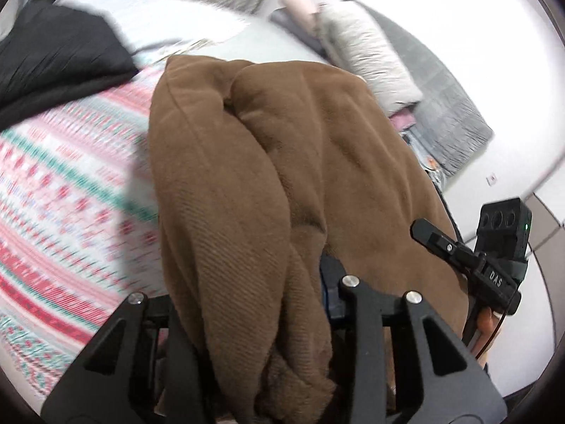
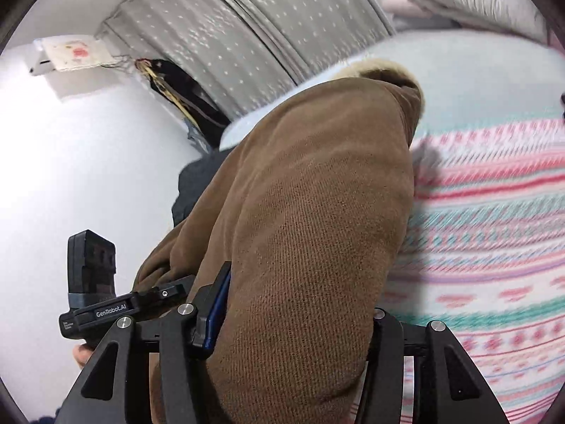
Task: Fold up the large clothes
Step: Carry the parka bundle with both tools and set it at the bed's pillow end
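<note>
A large brown fleece garment hangs bunched in folds above the bed. My left gripper is shut on a thick fold of it, and the cloth covers the fingertips. In the right wrist view the same brown garment fills the middle, with a cream fur trim at its far end. My right gripper is shut on it, and the cloth hides the right finger. The right gripper's body shows at the right of the left wrist view, and the left gripper's body at the left of the right wrist view.
A bedspread with pink, red and green stripes lies below. A black garment lies at the far left. A folded stack with a white fluffy piece and a grey blanket sits at the bed's far right. A grey dotted curtain hangs behind.
</note>
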Available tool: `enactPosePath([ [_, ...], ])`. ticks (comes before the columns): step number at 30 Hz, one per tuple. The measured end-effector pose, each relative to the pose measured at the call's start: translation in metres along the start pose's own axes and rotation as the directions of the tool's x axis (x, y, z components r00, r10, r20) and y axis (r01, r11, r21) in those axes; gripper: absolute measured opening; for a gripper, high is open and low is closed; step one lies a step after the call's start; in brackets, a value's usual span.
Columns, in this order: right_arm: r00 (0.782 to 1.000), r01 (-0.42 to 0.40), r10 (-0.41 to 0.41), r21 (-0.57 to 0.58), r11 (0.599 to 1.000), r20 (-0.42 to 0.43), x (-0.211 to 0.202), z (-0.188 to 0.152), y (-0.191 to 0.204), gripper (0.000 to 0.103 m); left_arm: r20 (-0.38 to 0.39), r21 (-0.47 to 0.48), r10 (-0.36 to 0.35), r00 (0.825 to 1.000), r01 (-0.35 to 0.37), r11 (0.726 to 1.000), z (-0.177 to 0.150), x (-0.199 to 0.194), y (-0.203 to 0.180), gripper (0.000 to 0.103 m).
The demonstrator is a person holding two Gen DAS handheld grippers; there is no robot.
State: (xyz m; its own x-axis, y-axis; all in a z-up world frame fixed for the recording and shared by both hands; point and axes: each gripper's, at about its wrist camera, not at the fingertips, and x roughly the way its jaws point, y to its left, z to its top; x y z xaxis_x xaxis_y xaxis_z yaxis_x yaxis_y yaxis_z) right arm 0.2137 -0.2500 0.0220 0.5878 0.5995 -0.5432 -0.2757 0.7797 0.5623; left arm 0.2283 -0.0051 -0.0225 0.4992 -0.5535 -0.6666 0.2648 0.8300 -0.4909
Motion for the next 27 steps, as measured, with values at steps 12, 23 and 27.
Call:
enactPosePath([
  [12, 0.977, 0.174, -0.171, -0.020, 0.984, 0.128, -0.220, 0.058, -0.140, 0.052, -0.061, 0.130, -0.220, 0.973, 0.227, 0.965, 0.024, 0.136, -0.215, 0.037],
  [23, 0.929, 0.357, -0.362, 0.075, 0.931, 0.072, -0.359, 0.114, -0.336, 0.056, -0.290, 0.067, -0.294, 0.911, 0.325, 0.943, 0.008, 0.335, -0.360, 0.044],
  [27, 0.912, 0.409, -0.390, 0.348, 0.843, -0.127, -0.349, 0.067, -0.456, 0.076, -0.291, -0.058, -0.400, 0.869, 0.402, 0.914, -0.027, 0.371, -0.329, 0.060],
])
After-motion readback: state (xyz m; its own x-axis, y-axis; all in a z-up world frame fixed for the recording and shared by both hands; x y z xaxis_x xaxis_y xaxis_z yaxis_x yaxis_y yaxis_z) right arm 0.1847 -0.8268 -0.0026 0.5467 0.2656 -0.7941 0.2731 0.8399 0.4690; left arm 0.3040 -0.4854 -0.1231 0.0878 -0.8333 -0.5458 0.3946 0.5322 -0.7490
